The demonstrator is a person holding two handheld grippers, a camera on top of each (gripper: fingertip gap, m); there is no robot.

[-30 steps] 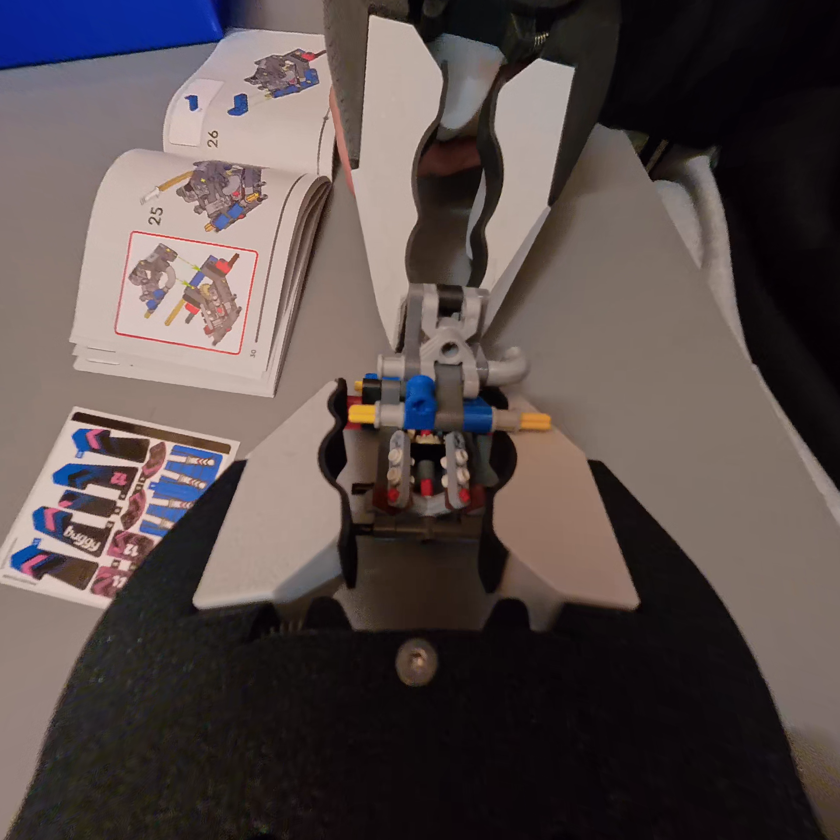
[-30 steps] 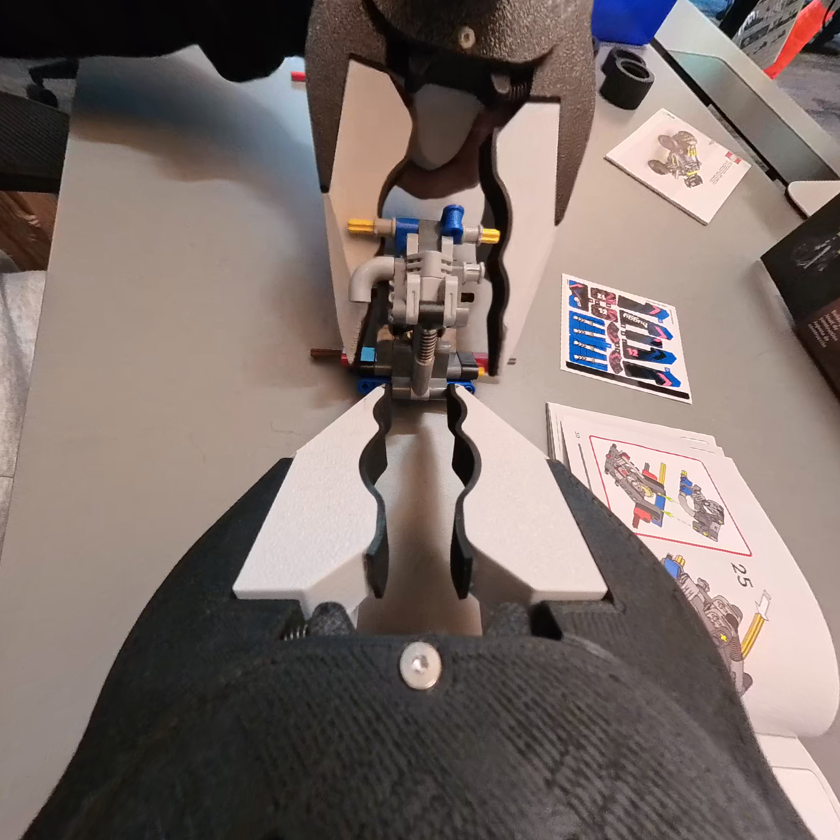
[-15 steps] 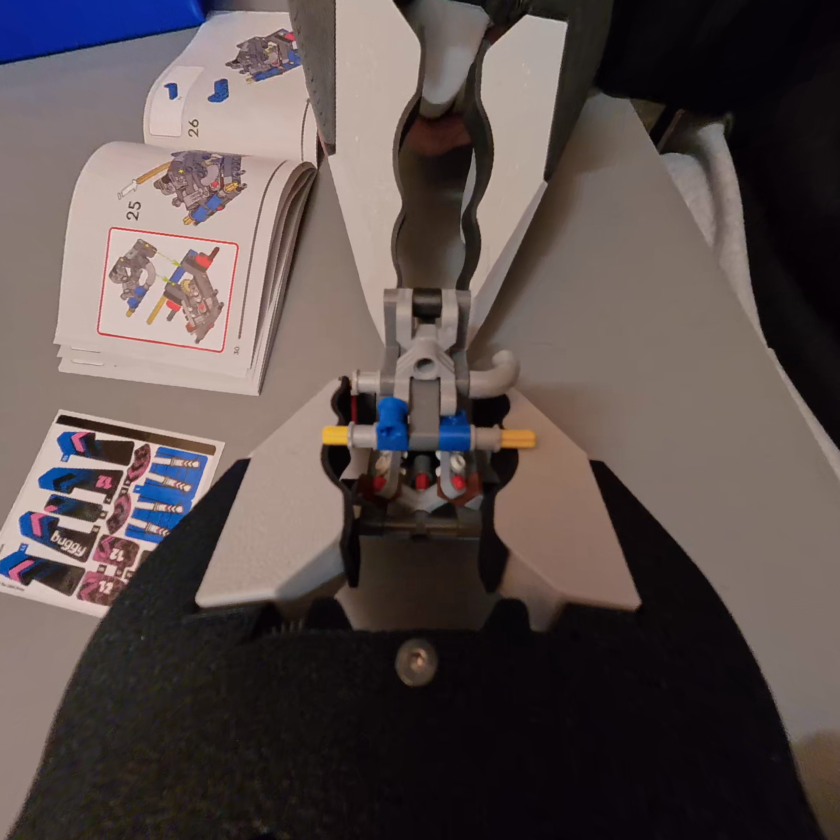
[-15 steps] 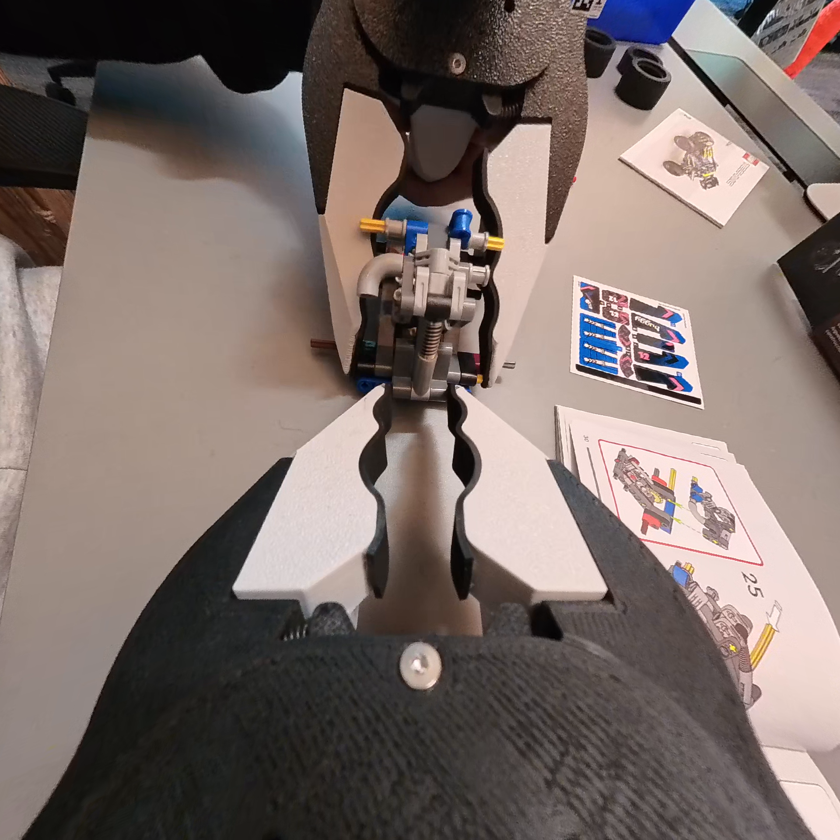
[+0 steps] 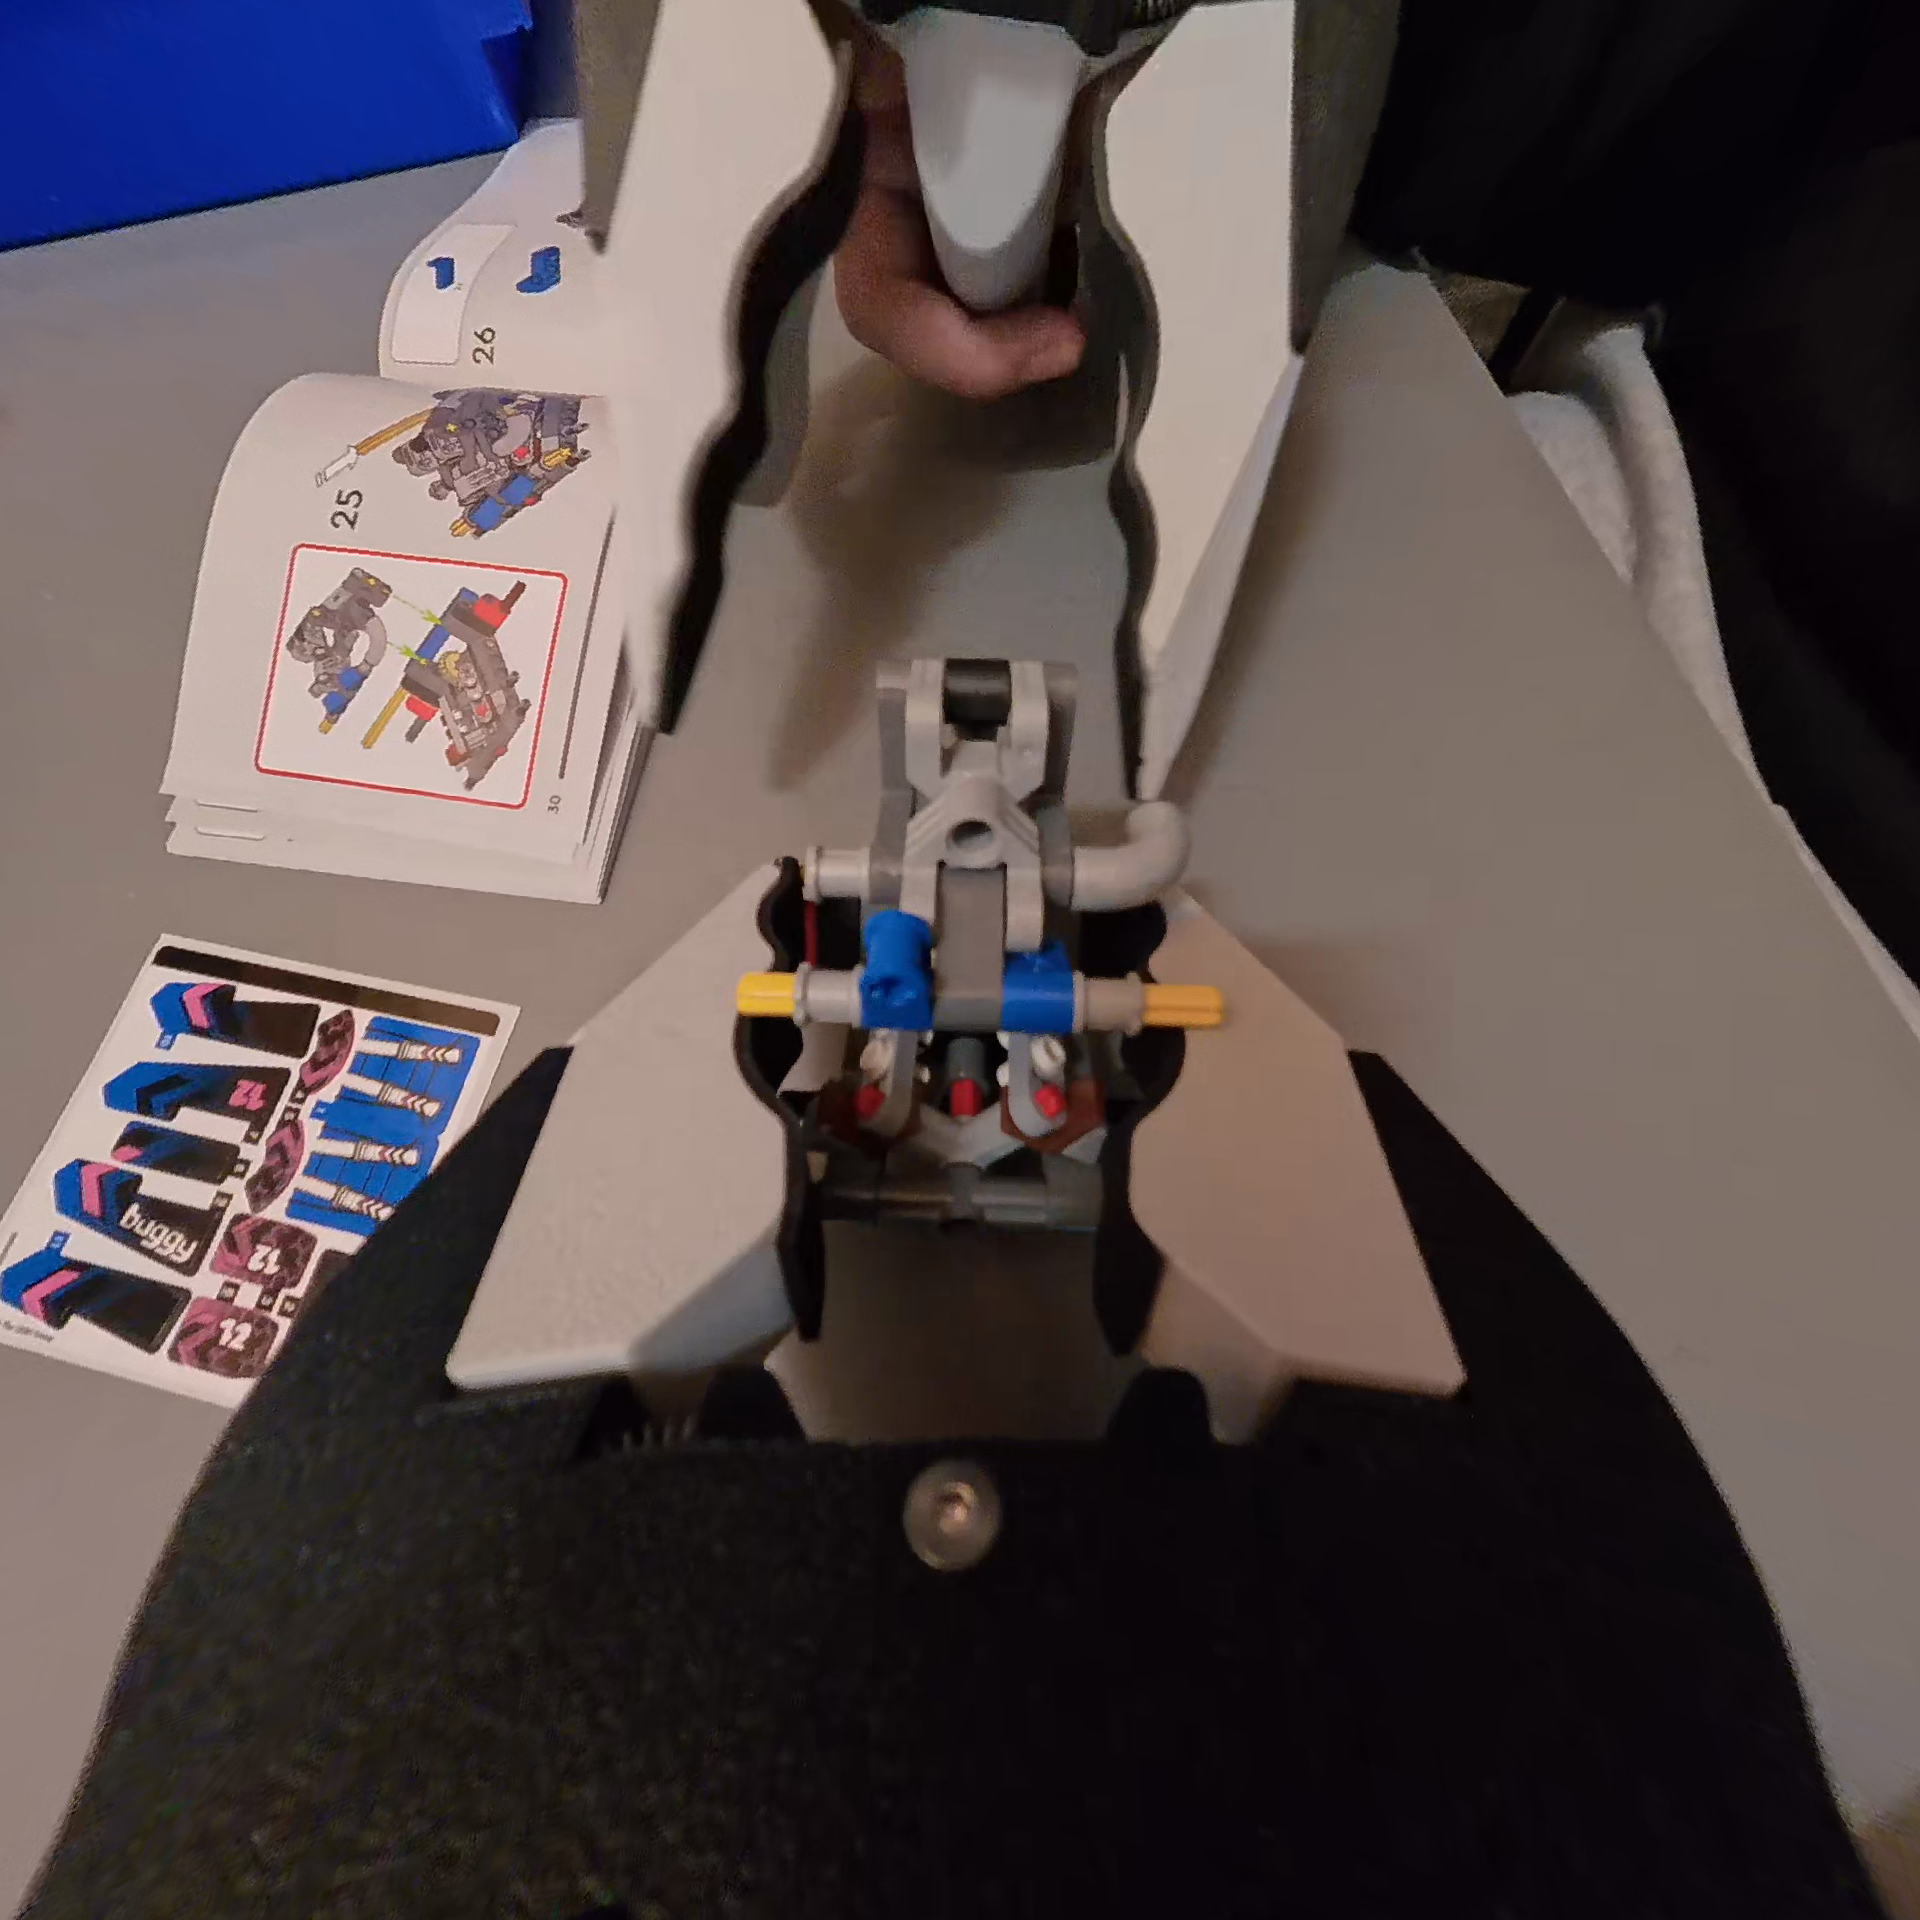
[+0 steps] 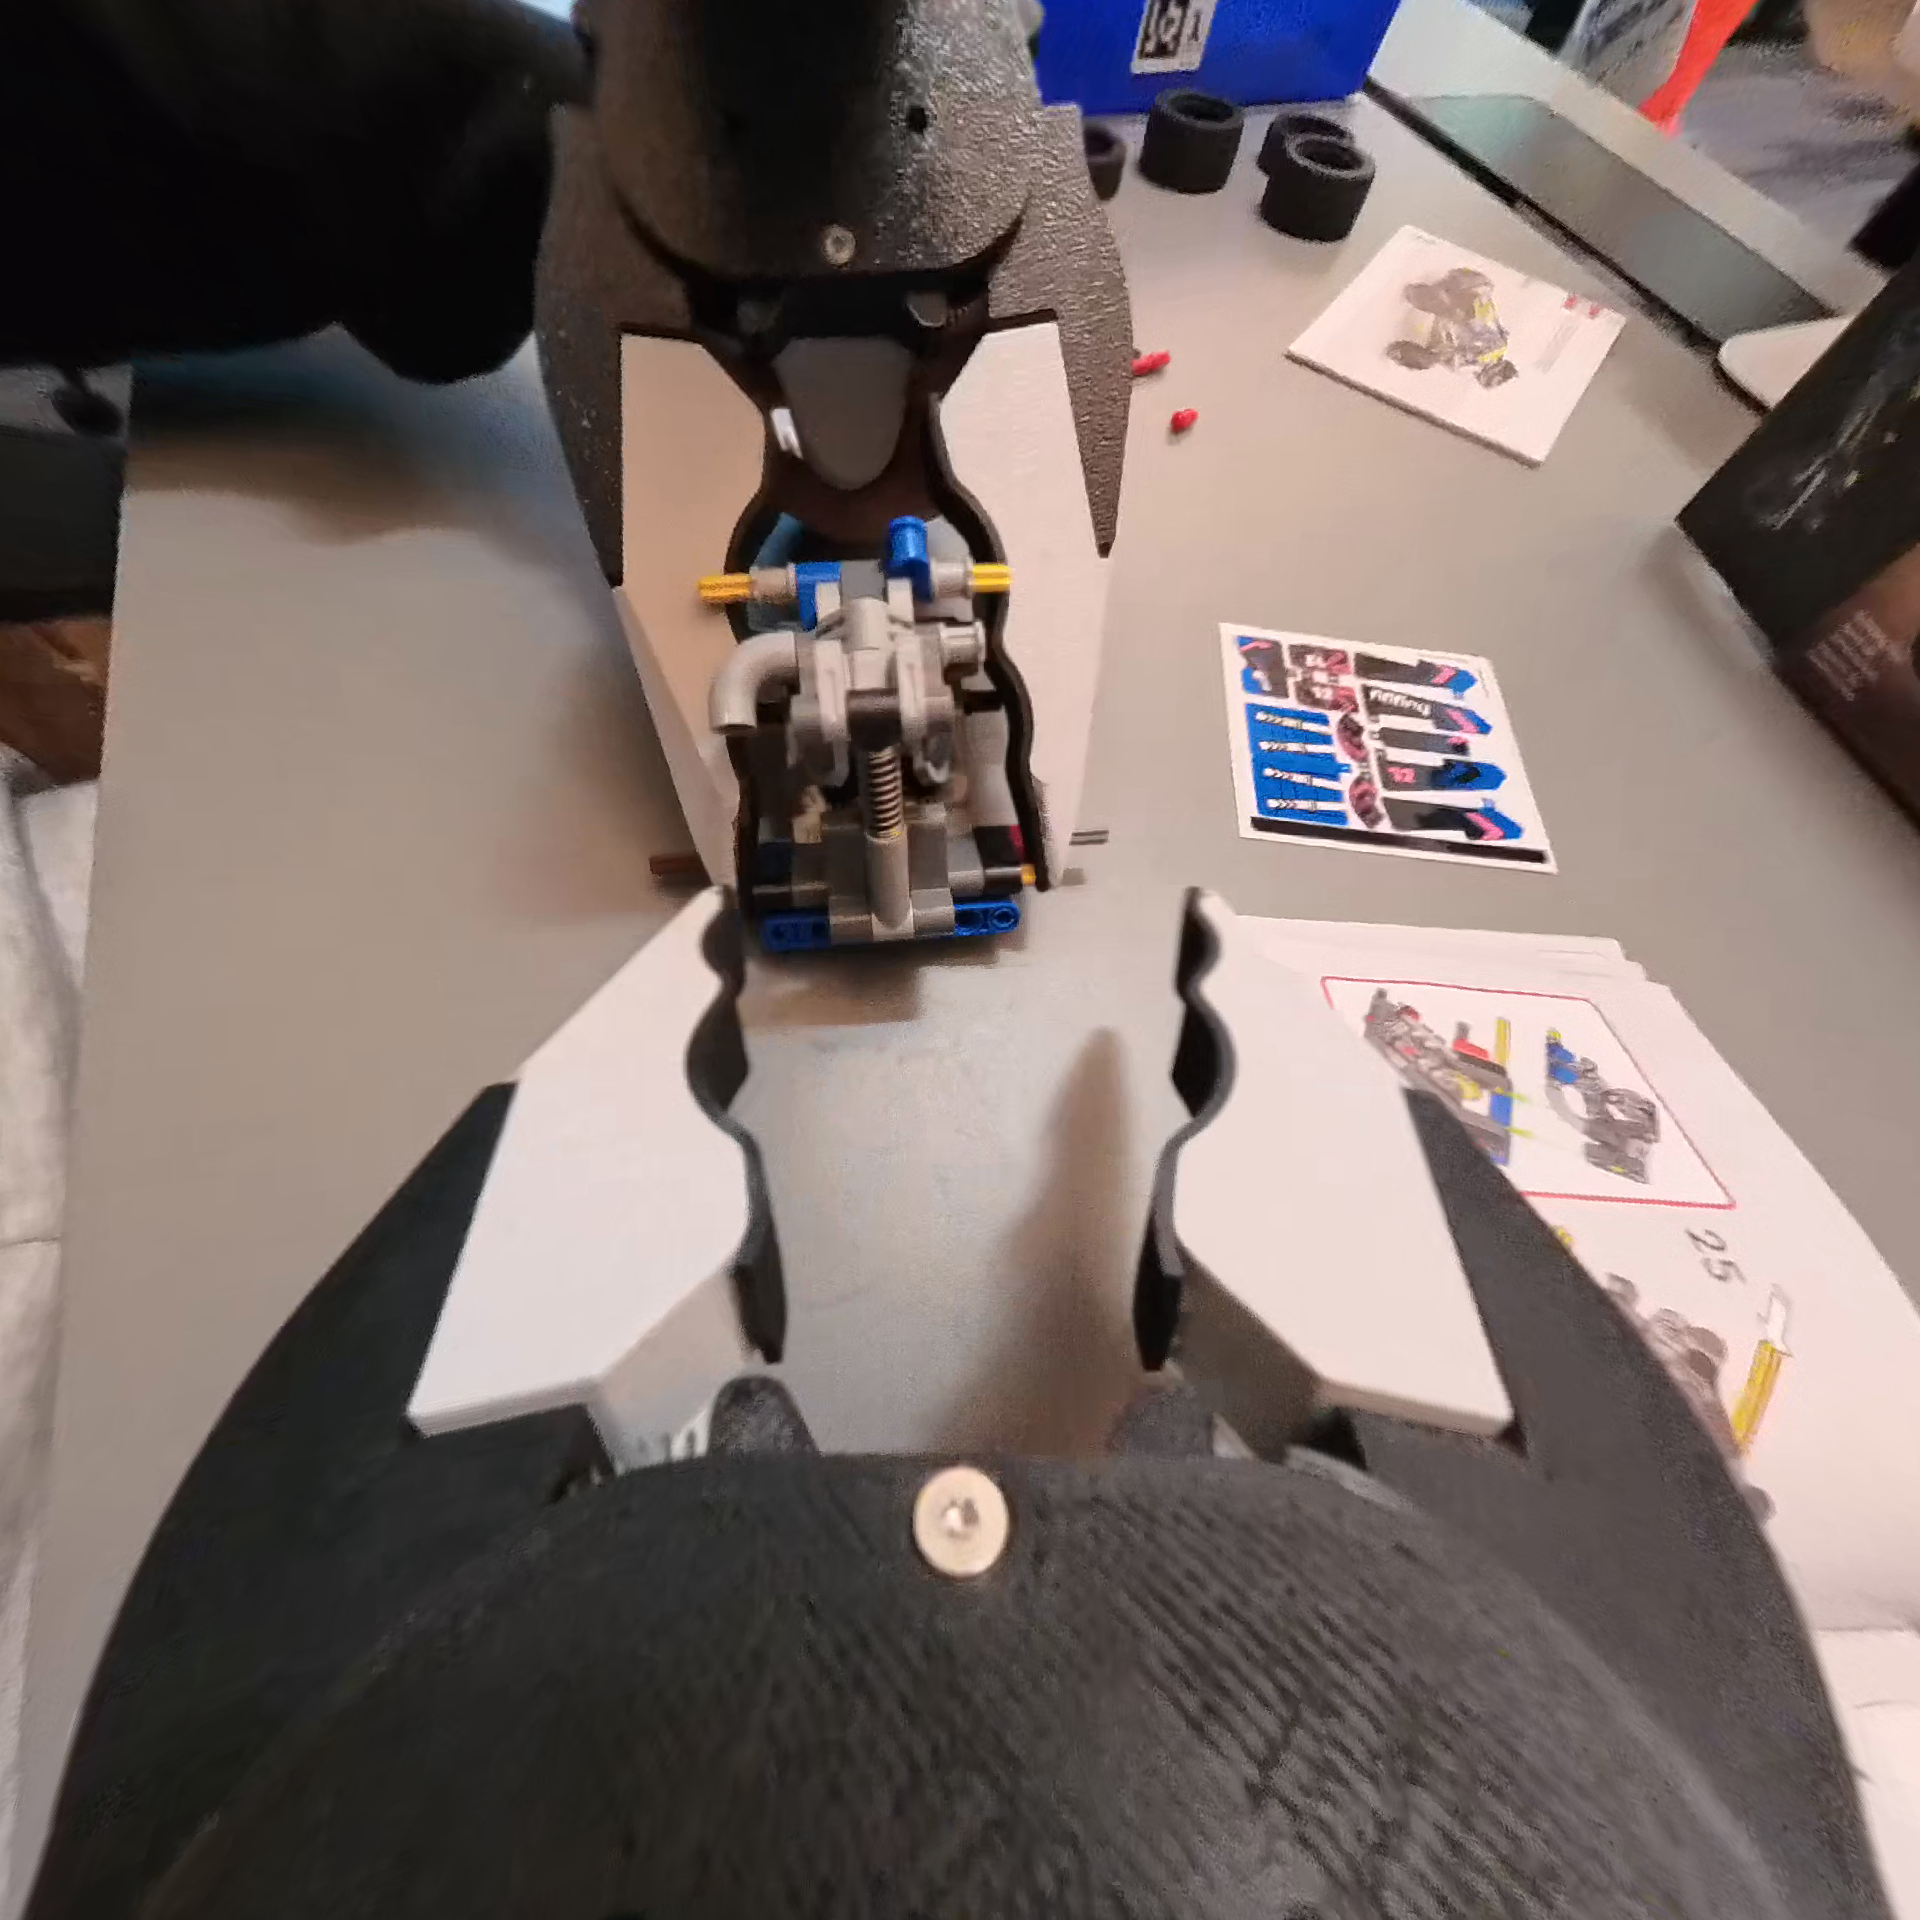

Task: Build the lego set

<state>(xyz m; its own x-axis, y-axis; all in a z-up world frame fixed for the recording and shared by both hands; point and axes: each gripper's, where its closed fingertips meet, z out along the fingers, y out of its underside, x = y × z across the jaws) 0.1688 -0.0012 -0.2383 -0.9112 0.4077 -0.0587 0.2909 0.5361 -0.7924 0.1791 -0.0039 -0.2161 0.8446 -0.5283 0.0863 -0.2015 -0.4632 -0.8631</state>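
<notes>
Grey table [image 6: 312, 831] holding everything, seen from two gripper cameras that face each other. Left gripper [image 5: 966, 894], black-bodied with pale fingers, is clamped on the half-built lego model [image 5: 971, 966], its fingers pressing the model's two sides while the model's base sits on the table. Right gripper [image 6: 951, 914] has its fingers spread wide with nothing between them, tips just in front of the model's blue base and apart from it; in the left wrist view a hand [image 5: 935, 312] grips its handle. Open instruction booklet [image 5: 405, 623] lies beside the model, on the left in the left wrist view, pages curling up. Sticker sheet [image 5: 239, 1153] in blue, pink and black lies flat near the booklet. A smaller closed leaflet [image 6: 1455, 332] lies farther off, with a dark box [image 6: 1829, 582] at the table's edge. Black tyres [image 6: 1309, 171] stand near a blue bin [image 6: 1247, 42], and small red pieces [image 6: 1179, 419] lie loose close by
</notes>
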